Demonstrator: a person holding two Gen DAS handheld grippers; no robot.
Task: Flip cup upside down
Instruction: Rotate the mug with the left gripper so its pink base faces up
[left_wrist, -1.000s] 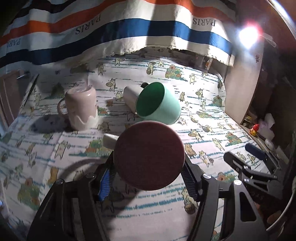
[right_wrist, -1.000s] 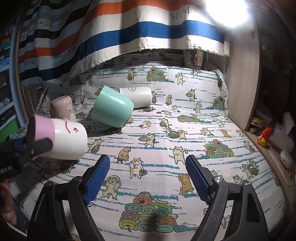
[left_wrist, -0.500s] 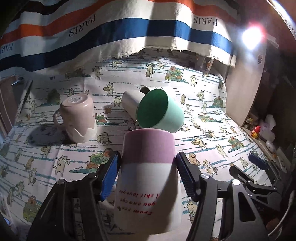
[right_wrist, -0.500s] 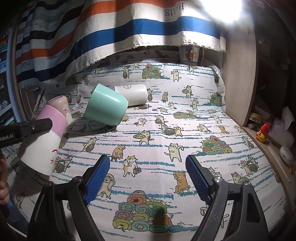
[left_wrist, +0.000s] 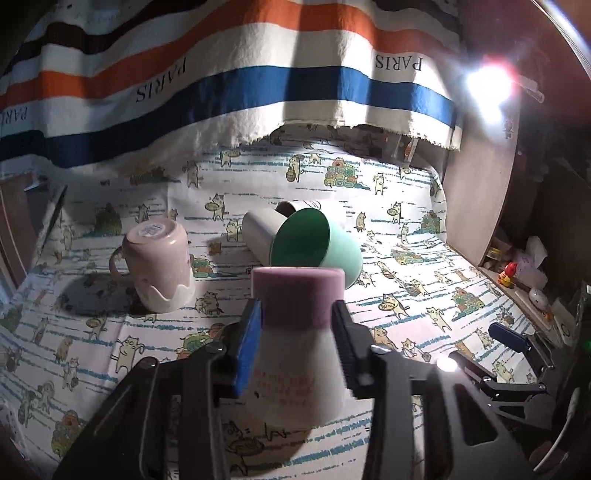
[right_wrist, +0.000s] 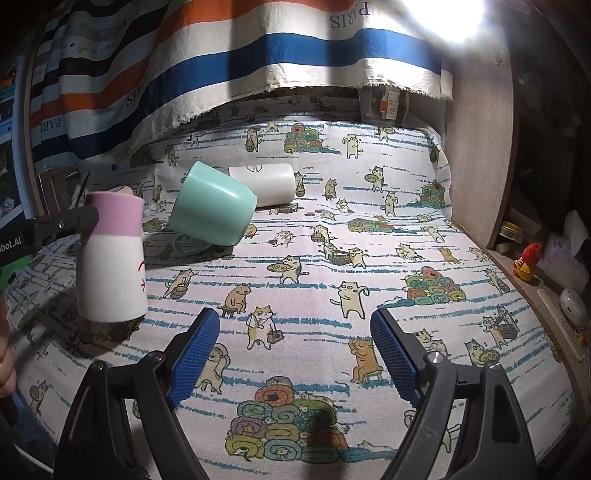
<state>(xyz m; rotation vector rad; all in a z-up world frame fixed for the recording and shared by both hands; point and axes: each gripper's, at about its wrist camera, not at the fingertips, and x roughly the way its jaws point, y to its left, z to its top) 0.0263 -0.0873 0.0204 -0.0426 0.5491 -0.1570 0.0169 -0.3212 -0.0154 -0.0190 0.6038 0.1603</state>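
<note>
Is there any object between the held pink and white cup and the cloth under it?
Nothing visible. The left tool holds the pink and white cup base-up over bare cat-print cloth. The green cup lies further back, apart from it.

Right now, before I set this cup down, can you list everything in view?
Held cup: 1, white with pink band, upside down in left gripper, near the cloth.
Pink mug: 1, upside down, left.
Green mug: 1, tipped, centre.
White cup: 1, on its side behind green mug.
Cat-print cloth: 1, covers the table.
Striped cloth: 1, hangs behind.
Red toy: 1, right ledge.
Left gripper: shut on the cup.
Right gripper: open, empty.
</note>
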